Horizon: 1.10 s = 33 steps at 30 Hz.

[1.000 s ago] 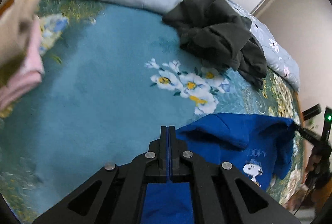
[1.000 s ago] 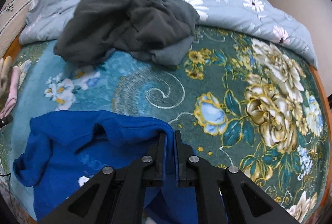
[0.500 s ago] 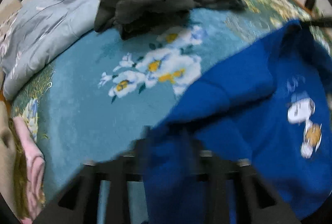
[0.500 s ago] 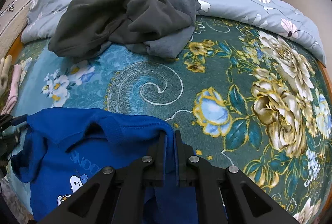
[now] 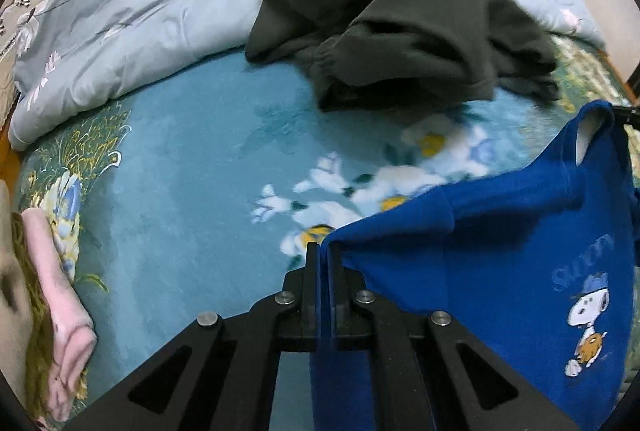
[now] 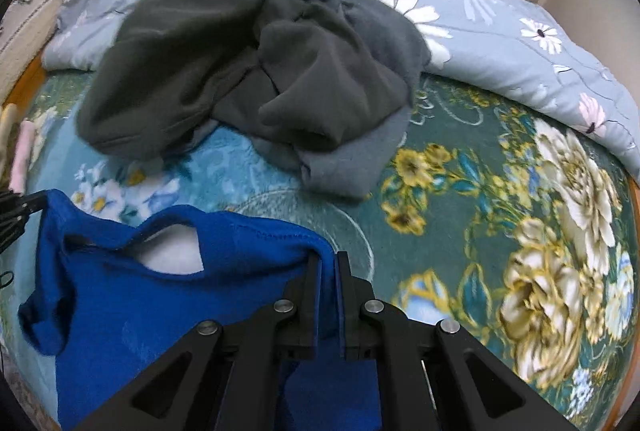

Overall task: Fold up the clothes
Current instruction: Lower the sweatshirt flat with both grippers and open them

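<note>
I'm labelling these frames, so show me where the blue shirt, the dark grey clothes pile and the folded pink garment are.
blue shirt (image 5: 500,231): left wrist view, on its chest fabric.
dark grey clothes pile (image 6: 248,63): right wrist view, on the middle of the heap.
folded pink garment (image 5: 60,283): left wrist view, on its folded edge.

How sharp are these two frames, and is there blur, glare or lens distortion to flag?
Left wrist view: the dark clothes pile and pink cloth smear with motion, while the left gripper stays crisp on the blue shirt. Right wrist view: mild blur on the blanket. Both show fisheye bending and dark corners, no glare.
</note>
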Motion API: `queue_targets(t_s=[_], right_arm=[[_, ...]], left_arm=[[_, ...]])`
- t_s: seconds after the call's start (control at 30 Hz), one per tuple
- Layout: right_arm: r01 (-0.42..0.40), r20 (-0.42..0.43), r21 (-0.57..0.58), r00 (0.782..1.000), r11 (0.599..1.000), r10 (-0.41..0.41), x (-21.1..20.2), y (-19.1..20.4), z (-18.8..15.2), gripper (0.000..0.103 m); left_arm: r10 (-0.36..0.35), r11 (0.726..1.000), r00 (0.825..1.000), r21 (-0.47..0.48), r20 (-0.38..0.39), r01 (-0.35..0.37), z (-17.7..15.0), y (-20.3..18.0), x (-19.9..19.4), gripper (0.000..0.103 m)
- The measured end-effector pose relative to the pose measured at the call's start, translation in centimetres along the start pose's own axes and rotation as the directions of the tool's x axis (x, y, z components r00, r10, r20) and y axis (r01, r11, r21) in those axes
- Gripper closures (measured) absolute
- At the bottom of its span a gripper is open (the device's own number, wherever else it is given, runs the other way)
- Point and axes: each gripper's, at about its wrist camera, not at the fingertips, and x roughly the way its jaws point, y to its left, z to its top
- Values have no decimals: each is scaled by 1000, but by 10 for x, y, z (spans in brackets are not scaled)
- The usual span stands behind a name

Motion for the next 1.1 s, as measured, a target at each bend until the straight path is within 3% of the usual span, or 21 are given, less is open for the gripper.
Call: queue_targets(t_s=[0.27,0.5,0.6,0.8,0.9,1.1], right_arm=[[51,-62,49,997,997,-48,55,3,5,97],[95,-86,41,992,995,-92,66,8,1,96],[97,-81,33,992,995,-94,49,11,1,93],[76,-11,72,997,994,-75,-10,2,-13,88],[33,32,105,999,994,-36,-44,-1,-35,85],[-106,88,235,992,966,88,-87,-5,-97,62]], left_arm=[[20,998,997,-60,-74,-24,6,11,50,101],[16,994,998,-107,-64,-23,3,13,52,98],[24,985,999,-167,-46,-31,-1,15,38,95],[9,945,999,-328,34,3,-14,25,-27,92],[4,931,996,-364,92,30,-29,25,-62,81],[-32,879,986,-465,161,105,-86,28,-107,75]])
